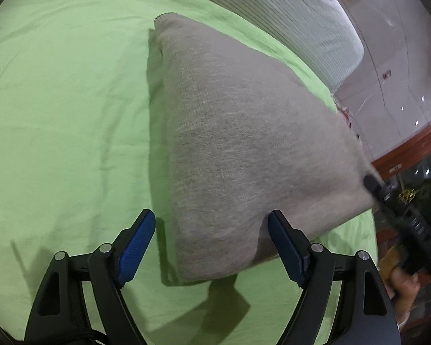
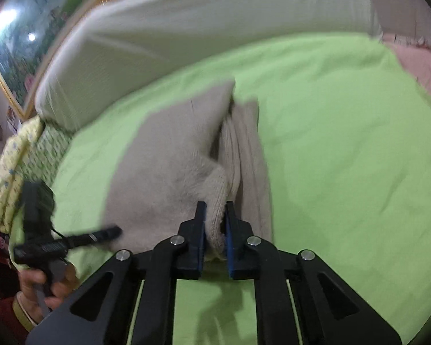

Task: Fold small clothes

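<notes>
A grey knit garment (image 1: 238,143) lies on the green sheet (image 1: 66,109), one side lifted off the bed. My left gripper (image 1: 212,227) is open, its blue pads either side of the garment's near edge without gripping it. My right gripper (image 2: 215,215) is shut on a thick fold of the garment (image 2: 175,161) and holds it up; in the left wrist view it shows at the right (image 1: 388,195), pinching the raised corner. The left gripper also shows in the right wrist view (image 2: 71,238), open at the garment's left edge.
A white ribbed pillow or bolster (image 2: 186,43) lies along the back of the bed. A yellow-green patterned cloth (image 2: 17,161) and pink fabric (image 2: 416,63) lie at the bed's edges. A gold-framed picture (image 2: 28,43) hangs behind.
</notes>
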The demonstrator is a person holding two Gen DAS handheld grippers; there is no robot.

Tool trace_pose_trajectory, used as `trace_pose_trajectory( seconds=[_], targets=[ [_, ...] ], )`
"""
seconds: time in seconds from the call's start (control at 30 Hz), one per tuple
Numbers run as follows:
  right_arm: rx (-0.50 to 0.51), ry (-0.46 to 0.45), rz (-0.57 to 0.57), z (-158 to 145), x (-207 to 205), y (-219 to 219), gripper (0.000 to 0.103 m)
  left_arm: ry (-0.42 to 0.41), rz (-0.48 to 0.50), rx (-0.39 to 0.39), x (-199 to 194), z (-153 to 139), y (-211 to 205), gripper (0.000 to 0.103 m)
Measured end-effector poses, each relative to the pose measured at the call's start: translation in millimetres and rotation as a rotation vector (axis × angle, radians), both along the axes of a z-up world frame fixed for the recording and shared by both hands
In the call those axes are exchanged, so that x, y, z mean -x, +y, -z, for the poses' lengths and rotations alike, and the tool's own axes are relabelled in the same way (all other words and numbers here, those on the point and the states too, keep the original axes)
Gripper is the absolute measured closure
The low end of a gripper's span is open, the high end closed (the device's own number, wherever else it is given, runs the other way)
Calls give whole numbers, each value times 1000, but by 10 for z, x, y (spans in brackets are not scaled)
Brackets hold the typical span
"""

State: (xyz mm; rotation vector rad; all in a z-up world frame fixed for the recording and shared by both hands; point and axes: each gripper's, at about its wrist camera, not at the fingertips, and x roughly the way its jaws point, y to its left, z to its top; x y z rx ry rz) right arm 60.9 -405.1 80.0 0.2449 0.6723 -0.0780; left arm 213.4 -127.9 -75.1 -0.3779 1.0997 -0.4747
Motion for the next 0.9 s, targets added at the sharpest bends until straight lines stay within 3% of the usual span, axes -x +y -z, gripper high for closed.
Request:
trace_pose_trajectory(
  seconds=[0.07, 0.23, 0.43, 0.53, 0.6, 0.63, 0.7, 0.9],
  targets=[
    [3, 14, 3, 1, 2, -32, 91, 12, 6, -13, 3, 36, -26, 34],
    [-5, 124, 38, 504, -59, -156, 91, 27, 31, -32, 89, 149, 11, 35],
    [-62, 116, 34, 482, -6, -232, 88, 5, 69, -60, 91, 30, 5, 35],
    [-35, 91, 59, 289, 21, -206, 70, 1, 50, -34, 48, -64, 127, 32],
    [-21, 32, 74, 107, 31, -208, 38, 1, 27, -3, 11, -120, 216, 29],
    [-26, 8, 74, 48, 18, -215, 32, -7, 17, 7, -7, -149, 247, 29],
    [-39, -20, 61, -46, -104, -210, 28, -26, -8, 7, -44, -210, 314, 22],
    [-81, 40, 39, -8, -785, -172, 28, -8, -63, 48, -182, -241, 395, 21]
  ],
)
